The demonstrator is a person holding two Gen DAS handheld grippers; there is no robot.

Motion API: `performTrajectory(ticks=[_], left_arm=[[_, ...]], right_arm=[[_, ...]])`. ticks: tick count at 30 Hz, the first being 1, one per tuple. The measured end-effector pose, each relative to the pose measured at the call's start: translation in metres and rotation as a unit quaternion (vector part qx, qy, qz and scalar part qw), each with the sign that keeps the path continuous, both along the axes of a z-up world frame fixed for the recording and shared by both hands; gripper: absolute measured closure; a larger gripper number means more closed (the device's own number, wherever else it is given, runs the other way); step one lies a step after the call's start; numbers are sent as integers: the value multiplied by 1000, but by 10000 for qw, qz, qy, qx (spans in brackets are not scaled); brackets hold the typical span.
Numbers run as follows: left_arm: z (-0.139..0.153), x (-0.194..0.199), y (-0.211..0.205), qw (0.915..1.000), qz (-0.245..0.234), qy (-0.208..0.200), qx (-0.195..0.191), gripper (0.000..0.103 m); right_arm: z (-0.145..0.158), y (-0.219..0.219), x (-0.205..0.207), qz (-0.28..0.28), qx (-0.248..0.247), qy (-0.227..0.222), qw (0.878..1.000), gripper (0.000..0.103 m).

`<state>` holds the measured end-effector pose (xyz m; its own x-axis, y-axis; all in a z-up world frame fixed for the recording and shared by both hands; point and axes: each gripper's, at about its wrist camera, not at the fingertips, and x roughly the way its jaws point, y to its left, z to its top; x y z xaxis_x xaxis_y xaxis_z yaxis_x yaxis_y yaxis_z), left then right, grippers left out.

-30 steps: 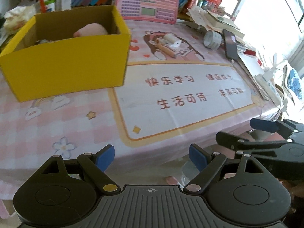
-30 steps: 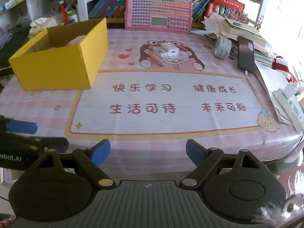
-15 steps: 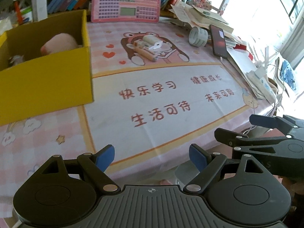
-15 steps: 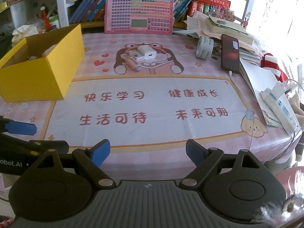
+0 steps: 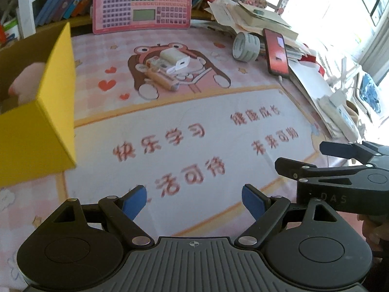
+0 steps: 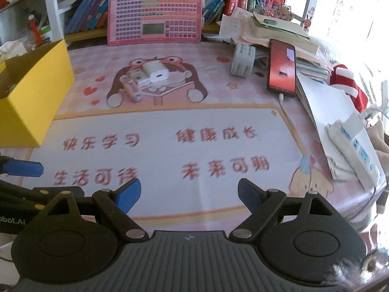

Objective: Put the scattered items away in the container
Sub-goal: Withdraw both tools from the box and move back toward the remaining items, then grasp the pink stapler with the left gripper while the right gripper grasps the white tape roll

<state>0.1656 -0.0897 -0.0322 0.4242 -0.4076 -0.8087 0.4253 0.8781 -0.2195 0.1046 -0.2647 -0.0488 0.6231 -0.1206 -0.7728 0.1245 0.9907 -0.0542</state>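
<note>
**Two open grippers over the mat, clutter still on the bear print**

Two grippers, side by side above the near edge of a glossy printed desk mat (image 6: 170, 131). Left gripper (image 5: 194, 200): blue-padded fingers spread wide, nothing between them. Right gripper (image 6: 188, 193): same, jaws parted and empty; in the left view it shows at the right edge in profile.

Yellow cardboard box (image 5: 36, 133) at the left of the mat, matte, square-cornered, open top. Soft pink rounded item (image 5: 26, 80) inside; the rest of its contents cannot be made out.

Scattered items bunched on the cartoon bear print at mid-mat, well apart from the box: white boxy charger plug (image 6: 155, 73), smooth plastic, resting against a clear-wrapped packet (image 5: 156, 63); a tan cylindrical tube (image 5: 161, 80) lying slantwise just in front.

Further right: roll of tape (image 6: 242, 60) standing on edge, beside a red-screened phone (image 6: 282, 68) with cable plugged in. Paper stack (image 6: 274, 28) behind. White power strip (image 6: 352, 146) at right edge. Pink keyboard-style toy panel (image 6: 155, 14) propped upright at the back.
</note>
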Motion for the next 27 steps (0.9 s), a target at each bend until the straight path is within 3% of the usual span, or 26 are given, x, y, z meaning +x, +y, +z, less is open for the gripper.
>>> performTrajectory(ticks=[8, 16, 23, 27], left_arm=[[6, 32, -32, 9994, 266, -156, 139, 15], [13, 65, -54, 9933, 904, -473, 538, 15], [1, 87, -79, 9881, 921, -758, 974, 15], [-6, 102, -86, 9864, 1018, -812, 1006, 15]], right_arm=[[2, -54, 35, -31, 236, -240, 9994, 17], [-2, -85, 76, 218, 504, -451, 9975, 17], [-15, -107, 110, 313, 607, -537, 9962, 17], [-22, -118, 133, 383, 514, -504, 9967, 17]])
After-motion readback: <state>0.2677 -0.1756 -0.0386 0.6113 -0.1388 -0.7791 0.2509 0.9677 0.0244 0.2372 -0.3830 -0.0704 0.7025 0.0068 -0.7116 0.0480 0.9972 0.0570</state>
